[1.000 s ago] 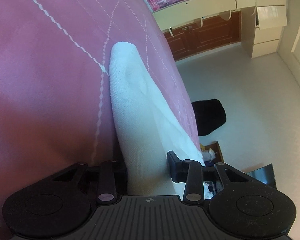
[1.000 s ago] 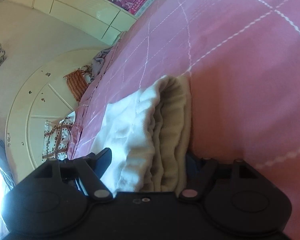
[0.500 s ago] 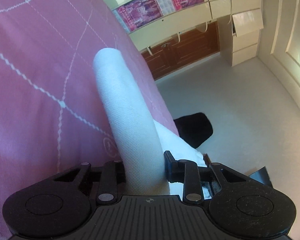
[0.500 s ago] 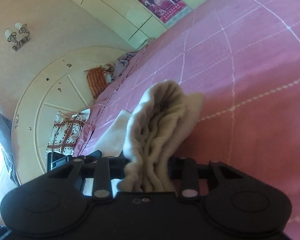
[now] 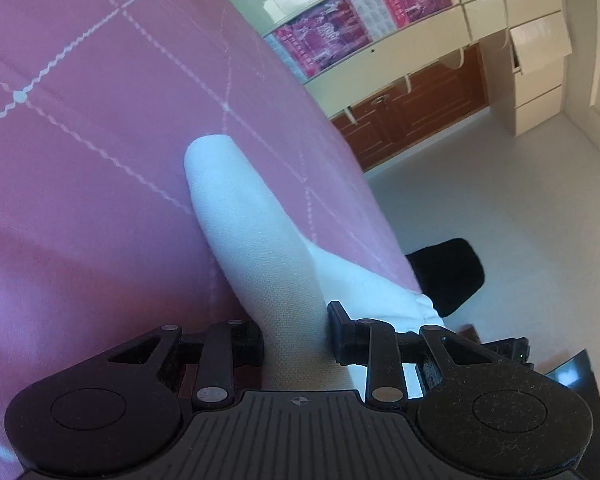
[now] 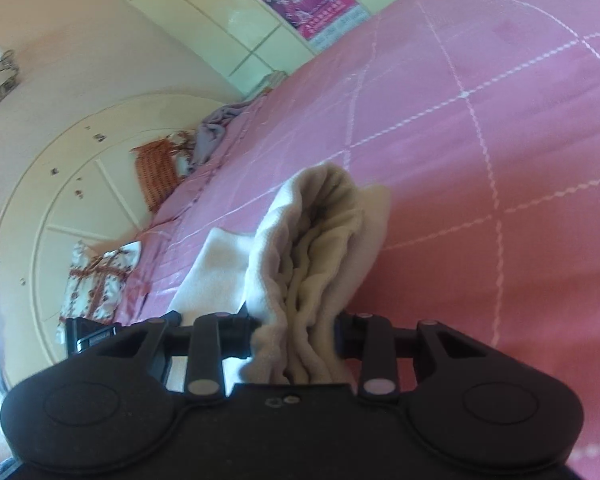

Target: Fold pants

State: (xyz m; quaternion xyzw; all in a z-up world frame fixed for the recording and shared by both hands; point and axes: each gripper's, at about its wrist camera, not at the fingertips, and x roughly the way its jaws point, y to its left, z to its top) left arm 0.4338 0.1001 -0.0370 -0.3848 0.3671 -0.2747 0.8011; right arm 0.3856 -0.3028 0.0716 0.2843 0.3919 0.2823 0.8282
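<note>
— Pants (image 5: pixel 256 236) first: where do they sit against the fingers?

— Pinched at both ends. The left gripper (image 5: pixel 296 336) has its pads pressed onto a smooth white fold at the bottom centre of its frame. The right gripper (image 6: pixel 296 336) is squeezing a bunched, ribbed wad of the same cloth, probably the waistband.

— And outward from there?

— In the left view the cloth runs up and slightly left from the jaws as a long tube, ending in a rounded tip over the pink bedspread (image 5: pixel 80 160). A second layer trails off to the lower right, toward the bed's edge. In the right view the bundle rises to mid-frame, and a flat panel lies on the spread at its left.

— So the long axis?

— I judge it points away from both grippers, so the fold should carry forward across the bed.
</note>
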